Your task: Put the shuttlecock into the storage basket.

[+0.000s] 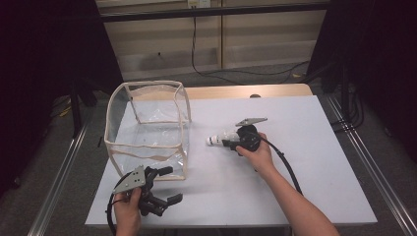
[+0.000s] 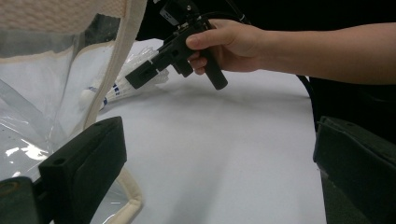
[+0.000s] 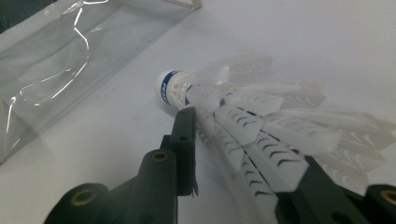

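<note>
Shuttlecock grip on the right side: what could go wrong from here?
1. The right gripper pinches the shuttlecock by its feather skirt, not the cork; the thin feathers could bend, crush or slip out.
2. The clear bag stands close beside it with soft, crinkled walls; the cork could catch the fabric rim and tip or push the bag.
3. The left gripper sits open at the bag's near corner, not holding it, so nothing steadies the bag.

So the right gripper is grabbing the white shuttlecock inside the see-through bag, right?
Not quite. The right gripper does have the white shuttlecock between its jaws, but on the bare white table, beside the see-through bag, not inside it. The high view shows this.
</note>
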A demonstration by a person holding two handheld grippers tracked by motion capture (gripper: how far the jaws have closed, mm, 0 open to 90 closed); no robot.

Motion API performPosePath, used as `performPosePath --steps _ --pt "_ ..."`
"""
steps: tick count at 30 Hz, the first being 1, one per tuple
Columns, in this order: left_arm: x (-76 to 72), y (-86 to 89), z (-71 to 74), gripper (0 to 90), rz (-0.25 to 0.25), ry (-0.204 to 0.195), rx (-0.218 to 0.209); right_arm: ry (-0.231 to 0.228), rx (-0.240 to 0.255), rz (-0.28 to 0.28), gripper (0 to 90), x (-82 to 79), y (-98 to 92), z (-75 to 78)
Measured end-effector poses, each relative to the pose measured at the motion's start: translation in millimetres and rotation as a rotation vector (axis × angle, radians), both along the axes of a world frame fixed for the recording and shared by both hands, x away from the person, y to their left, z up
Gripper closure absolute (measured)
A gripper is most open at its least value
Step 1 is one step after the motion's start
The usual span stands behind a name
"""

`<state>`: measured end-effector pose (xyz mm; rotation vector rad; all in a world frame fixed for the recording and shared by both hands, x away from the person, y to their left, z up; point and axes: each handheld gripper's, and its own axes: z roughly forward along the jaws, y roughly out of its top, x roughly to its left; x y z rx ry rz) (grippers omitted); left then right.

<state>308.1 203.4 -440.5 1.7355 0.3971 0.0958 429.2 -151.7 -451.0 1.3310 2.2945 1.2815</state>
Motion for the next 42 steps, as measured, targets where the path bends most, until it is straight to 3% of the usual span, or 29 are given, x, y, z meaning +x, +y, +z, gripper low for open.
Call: performPosePath --steps 6,14,26,42 --pt "0.2 0.7 0.1 2.8 0.002 -0.001 -0.001 -0.012 -0.026 0.008 78.8 0.4 1.3 0.1" --pt "0.1 0.7 0.5 2.8 0.001 -0.004 0.000 -0.014 -0.040 0.019 80.3 -0.4 2.7 1.7" --pt "0.0 0.8 0.9 2.8 0.003 -0.007 -0.003 -0.006 -0.030 0.031 88.7 -1.2 -1.5 6.7" --pt "-0.6 -0.4 1.0 2.8 0.001 -0.009 0.003 0.010 -0.013 0.029 89.1 -3.7 -9.0 13.5"
